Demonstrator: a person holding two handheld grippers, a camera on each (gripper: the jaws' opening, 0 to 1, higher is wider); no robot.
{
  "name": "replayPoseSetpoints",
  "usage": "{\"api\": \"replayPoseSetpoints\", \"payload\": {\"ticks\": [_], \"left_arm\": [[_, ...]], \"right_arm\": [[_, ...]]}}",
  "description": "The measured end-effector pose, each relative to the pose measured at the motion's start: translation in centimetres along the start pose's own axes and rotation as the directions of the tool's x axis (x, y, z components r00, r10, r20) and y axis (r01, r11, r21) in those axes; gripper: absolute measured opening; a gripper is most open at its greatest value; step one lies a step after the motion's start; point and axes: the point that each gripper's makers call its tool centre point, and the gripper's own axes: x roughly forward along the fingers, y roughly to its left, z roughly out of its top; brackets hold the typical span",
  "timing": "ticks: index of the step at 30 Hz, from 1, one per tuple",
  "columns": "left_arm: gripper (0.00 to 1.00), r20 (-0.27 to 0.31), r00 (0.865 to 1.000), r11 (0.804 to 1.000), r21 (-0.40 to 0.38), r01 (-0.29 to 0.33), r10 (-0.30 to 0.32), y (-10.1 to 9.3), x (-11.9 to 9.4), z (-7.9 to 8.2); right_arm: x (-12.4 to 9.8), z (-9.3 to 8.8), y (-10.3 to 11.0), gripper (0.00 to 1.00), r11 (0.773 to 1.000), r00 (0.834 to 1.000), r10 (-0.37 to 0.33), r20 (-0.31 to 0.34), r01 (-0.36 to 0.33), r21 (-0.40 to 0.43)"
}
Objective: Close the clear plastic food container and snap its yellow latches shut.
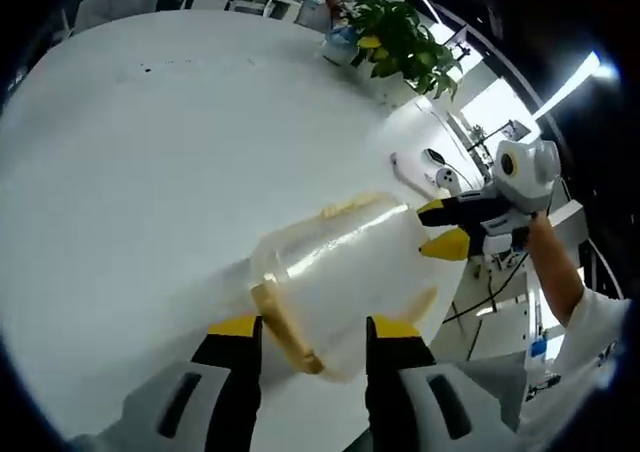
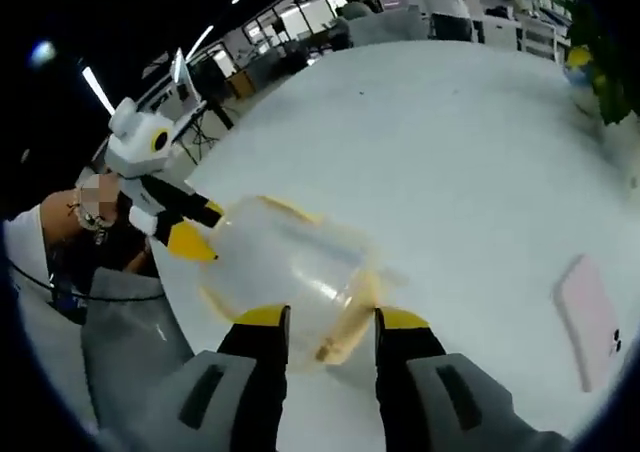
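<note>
The clear plastic container [image 1: 345, 267] lies on its side on the white table [image 1: 150, 172], with a yellow latch [image 1: 285, 334] at its near end. My left gripper [image 1: 315, 327] is open, its yellow-tipped jaws standing on either side of that latch end. The right gripper [image 1: 442, 227] comes in from the right and meets the container's far end. In the right gripper view the container [image 2: 285, 262] lies just ahead of my right gripper [image 2: 330, 318], which is open around its near latch [image 2: 345, 334]. The left gripper [image 2: 198, 227] touches the opposite end.
A potted green plant [image 1: 400, 37] stands at the table's far edge beside white devices [image 1: 432, 167]. A pink phone [image 2: 590, 317] lies on the table [image 2: 470, 142] to the right. A person's arm [image 1: 560, 272] and sleeve show past the table edge. Desks and people fill the background.
</note>
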Motion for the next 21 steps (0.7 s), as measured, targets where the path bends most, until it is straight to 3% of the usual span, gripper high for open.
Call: {"api": "replayPoseSetpoints", "payload": {"ticks": [5, 21], "left_arm": [[0.37, 0.032, 0.999, 0.999, 0.029, -0.025, 0.024, -0.04, 0.02, 0.34], [0.37, 0.01, 1.0, 1.0, 0.016, -0.025, 0.025, 0.11, 0.15, 0.35]], "right_arm": [[0.05, -0.08, 0.05, 0.33, 1.0, 1.0, 0.007, 0.007, -0.008, 0.02], [0.19, -0.13, 0.15, 0.31, 1.0, 1.0, 0.004, -0.007, -0.003, 0.031]]}}
